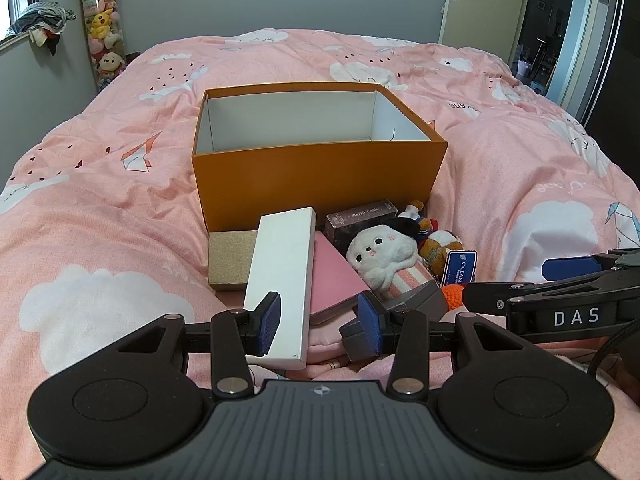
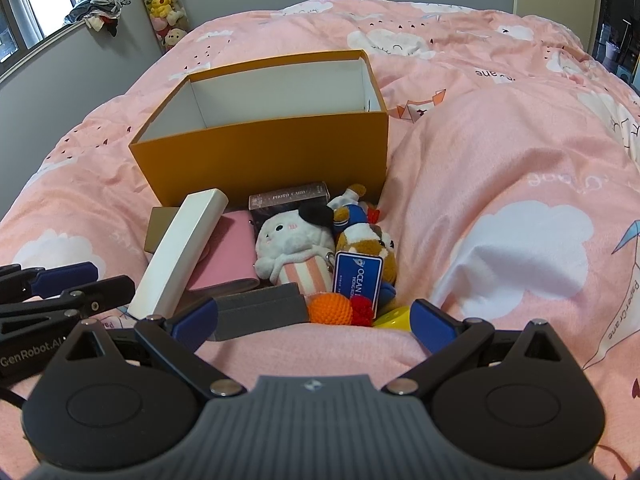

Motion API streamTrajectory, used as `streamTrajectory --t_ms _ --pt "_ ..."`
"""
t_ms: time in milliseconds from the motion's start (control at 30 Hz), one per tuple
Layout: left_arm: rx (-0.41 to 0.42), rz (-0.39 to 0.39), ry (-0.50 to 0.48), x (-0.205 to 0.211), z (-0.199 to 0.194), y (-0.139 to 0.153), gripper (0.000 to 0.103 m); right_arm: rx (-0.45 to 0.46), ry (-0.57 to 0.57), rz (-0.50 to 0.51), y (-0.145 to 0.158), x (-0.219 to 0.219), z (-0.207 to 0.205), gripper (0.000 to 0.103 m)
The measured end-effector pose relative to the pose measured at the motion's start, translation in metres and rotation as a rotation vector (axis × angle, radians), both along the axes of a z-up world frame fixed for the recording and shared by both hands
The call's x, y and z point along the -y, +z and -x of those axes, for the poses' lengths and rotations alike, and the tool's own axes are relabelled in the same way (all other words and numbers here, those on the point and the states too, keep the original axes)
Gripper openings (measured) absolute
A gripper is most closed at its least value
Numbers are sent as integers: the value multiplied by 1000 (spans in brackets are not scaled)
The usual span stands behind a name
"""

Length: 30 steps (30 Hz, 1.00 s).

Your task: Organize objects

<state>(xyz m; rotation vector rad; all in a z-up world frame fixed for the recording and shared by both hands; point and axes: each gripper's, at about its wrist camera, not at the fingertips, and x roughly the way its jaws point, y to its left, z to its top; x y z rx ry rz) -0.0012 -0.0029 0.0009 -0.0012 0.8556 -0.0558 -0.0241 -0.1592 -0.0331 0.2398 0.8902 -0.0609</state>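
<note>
An open orange box (image 1: 316, 176) (image 2: 264, 160) with a white, empty inside stands on the pink bed. In front of it lies a pile: a long white box (image 1: 280, 284) (image 2: 180, 252), a pink case (image 1: 332, 280) (image 2: 230, 256), a dark photo-card box (image 1: 360, 216) (image 2: 288, 196), a white plush (image 1: 384, 256) (image 2: 292, 248), a brown plush (image 2: 368, 244), a grey block (image 2: 260, 312) and an orange crochet ball (image 2: 332, 308). My left gripper (image 1: 320, 320) is open, its jaws low over the white box's near end and the pink case. My right gripper (image 2: 314, 320) is open wide, just short of the grey block and the ball.
A tan flat box (image 1: 232, 260) lies left of the white box. A blue tag (image 2: 358, 276) hangs on the brown plush, and something yellow (image 2: 394, 318) lies beside the ball. The duvet bulges high at the right (image 2: 500, 168). A tube of plush toys (image 1: 102, 24) stands by the wall.
</note>
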Motion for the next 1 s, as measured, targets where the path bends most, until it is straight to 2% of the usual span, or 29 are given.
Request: streamTrajectory --t_ms 667,867,1000 --pt "-4 8 -11 1 -1 -1 50 -2 -1 -12 -3 0 0 102" --pt "-24 49 -40 -2 -4 -2 46 10 2 -67 -1 6 -1 101" --pt "-35 84 -79 -8 -12 3 44 23 25 -93 7 14 -6 96"
